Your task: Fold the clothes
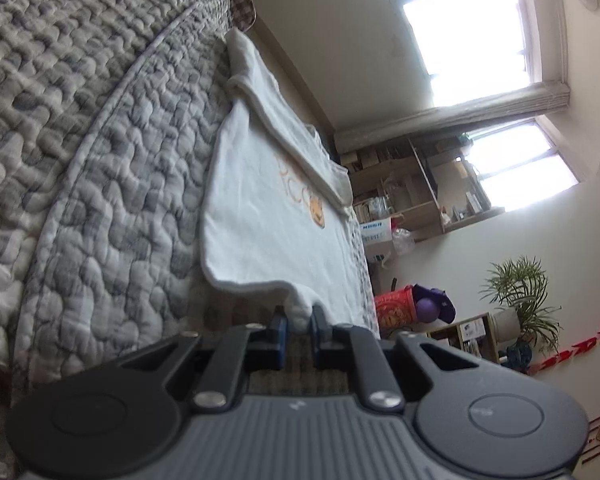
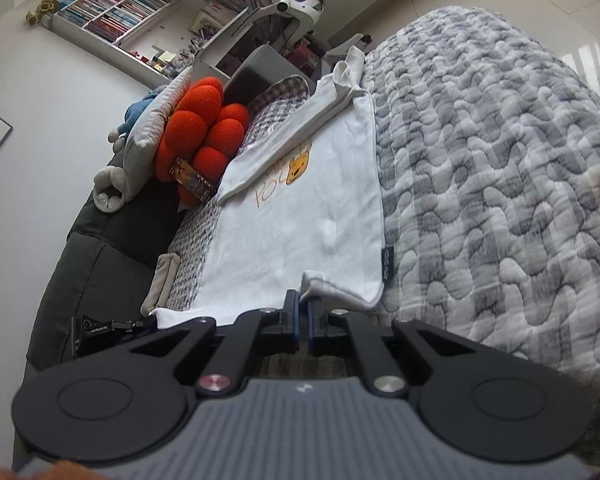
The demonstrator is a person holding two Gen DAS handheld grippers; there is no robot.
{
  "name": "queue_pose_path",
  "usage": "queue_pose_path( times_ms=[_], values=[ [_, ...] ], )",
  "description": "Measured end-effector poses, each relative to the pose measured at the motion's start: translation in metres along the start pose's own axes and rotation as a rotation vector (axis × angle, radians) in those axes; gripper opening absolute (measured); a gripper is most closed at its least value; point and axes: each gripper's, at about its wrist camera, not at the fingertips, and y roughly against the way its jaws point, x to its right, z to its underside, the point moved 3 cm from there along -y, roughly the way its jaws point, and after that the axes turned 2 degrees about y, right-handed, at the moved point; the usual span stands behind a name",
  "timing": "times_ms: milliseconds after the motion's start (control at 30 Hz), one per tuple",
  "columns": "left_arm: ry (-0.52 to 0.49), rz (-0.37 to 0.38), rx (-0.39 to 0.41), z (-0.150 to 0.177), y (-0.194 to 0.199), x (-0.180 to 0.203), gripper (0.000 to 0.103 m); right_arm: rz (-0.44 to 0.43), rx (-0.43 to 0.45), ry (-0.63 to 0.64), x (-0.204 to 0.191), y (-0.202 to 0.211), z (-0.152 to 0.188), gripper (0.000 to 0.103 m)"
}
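Note:
A white T-shirt (image 1: 272, 208) with an orange bear print lies flat on a grey quilted bedspread (image 1: 100, 160), one side folded over along its length. My left gripper (image 1: 300, 314) is shut on the shirt's near hem, a fold of white cloth pinched between its blue pads. In the right wrist view the same T-shirt (image 2: 300, 208) stretches away from me. My right gripper (image 2: 303, 304) is shut on the hem near its other bottom corner, which is lifted slightly off the bedspread (image 2: 500, 180). The other gripper (image 2: 100, 330) shows at the left, at the shirt's far hem corner.
An orange knobbly cushion (image 2: 204, 136), a grey pillow and soft toys sit at the bed's left side by a dark headboard (image 2: 92, 248). A bookshelf and white chair stand behind. In the left wrist view, shelves, a cardboard box, a red bucket (image 1: 394, 310) and a potted plant line the wall.

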Motion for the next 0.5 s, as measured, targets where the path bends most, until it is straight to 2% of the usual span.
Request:
queue_pose_path(
  times_ms=[167,333,433,500],
  values=[
    [0.07,-0.027,0.109,-0.025,-0.007,0.014,0.007,0.016,0.085,-0.018,-0.004,-0.008,-0.021,0.005],
    [0.122,-0.089,0.184,-0.047,-0.026,0.017,0.007,0.044,0.151,-0.017,-0.006,-0.023,-0.043,0.005],
    [0.199,-0.128,0.219,-0.059,-0.037,0.011,0.007,0.097,0.183,-0.018,-0.001,-0.035,-0.056,0.005],
    [0.23,-0.181,0.243,-0.065,-0.045,0.009,0.006,0.134,0.202,-0.028,0.005,-0.044,-0.065,0.005]
  ],
)
